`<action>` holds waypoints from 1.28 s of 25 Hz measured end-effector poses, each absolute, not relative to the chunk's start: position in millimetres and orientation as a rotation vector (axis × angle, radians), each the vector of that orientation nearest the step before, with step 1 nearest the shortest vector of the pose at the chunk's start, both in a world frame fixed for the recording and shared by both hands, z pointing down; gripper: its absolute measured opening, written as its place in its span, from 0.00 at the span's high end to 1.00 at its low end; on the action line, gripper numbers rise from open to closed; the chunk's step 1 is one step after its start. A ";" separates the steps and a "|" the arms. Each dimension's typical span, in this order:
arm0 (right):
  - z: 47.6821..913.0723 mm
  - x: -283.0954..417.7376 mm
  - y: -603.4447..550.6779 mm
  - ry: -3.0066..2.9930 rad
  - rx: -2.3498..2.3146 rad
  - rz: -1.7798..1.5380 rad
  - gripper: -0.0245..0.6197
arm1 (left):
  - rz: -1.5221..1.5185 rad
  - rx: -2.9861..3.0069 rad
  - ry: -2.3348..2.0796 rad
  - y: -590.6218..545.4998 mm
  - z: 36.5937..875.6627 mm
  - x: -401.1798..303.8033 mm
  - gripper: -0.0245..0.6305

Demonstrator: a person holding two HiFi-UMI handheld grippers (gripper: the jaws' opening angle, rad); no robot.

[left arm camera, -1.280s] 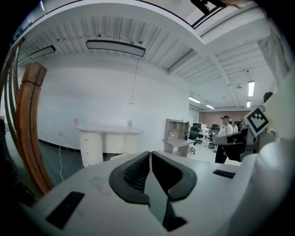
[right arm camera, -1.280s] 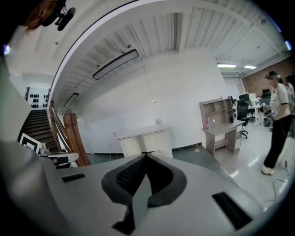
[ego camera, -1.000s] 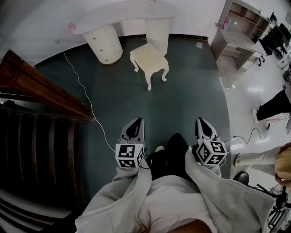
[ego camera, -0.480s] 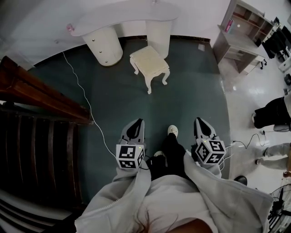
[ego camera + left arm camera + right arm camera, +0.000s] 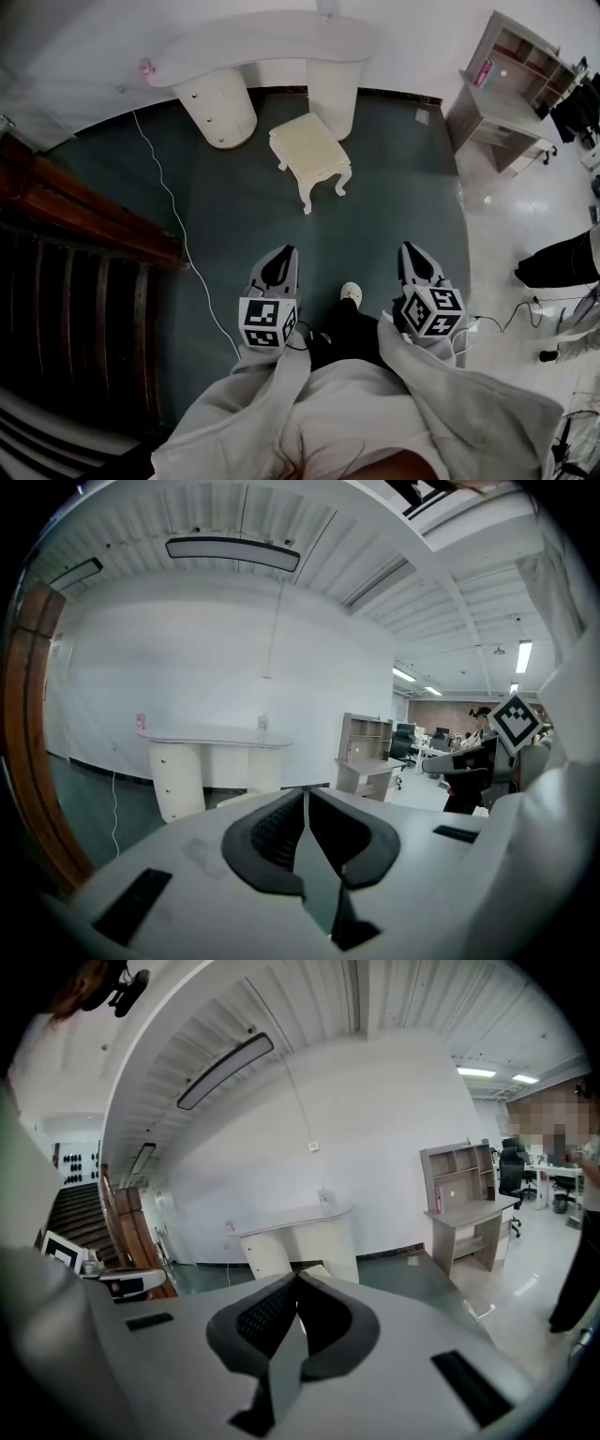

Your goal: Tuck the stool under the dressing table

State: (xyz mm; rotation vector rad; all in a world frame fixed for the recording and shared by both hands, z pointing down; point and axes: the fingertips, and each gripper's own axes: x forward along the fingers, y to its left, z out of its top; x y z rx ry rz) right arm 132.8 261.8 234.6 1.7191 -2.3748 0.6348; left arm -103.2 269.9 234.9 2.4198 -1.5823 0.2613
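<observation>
Teal floor [image 5: 244,216], cream stool [image 5: 309,150] upright, askew before dressing table [image 5: 272,42]; left claw [image 5: 288,249], right claw [image 5: 410,247] clenched, empty.

Place: an open-plan office or lab hall, with a home corner staged in it.
Home corner: dressing table [image 5: 272,42] against a white wall, stool [image 5: 309,150] just in front, both on green carpet [image 5: 234,225].
Left of table: dark wooden stairs [image 5: 75,309].
Right of table: shelved desk [image 5: 502,98] on glossy floor [image 5: 525,216]; beyond it, seemingly office chairs [image 5: 511,1174].
Overhead: strip lights [image 5: 232,548], ribbed ceiling.
Loose: cable [image 5: 161,178] trailing from the table's left end.
</observation>
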 end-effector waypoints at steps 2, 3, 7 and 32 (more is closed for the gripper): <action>234.2 137.1 246.5 -2.385 1.709 0.632 0.88 | 0.262 2.416 -1.595 257.2 234.3 -99.2 0.92; 234.0 139.8 238.9 -2.390 1.705 0.632 0.88 | 0.263 2.415 -1.601 251.4 233.9 -96.8 0.92; 236.1 148.7 211.1 -2.404 1.678 0.644 0.88 | 0.271 2.394 -1.626 232.3 234.5 -89.0 0.92; 261.6 181.9 146.7 -2.439 1.537 0.697 0.88 | 0.266 2.297 -1.715 174.2 248.6 -53.1 0.92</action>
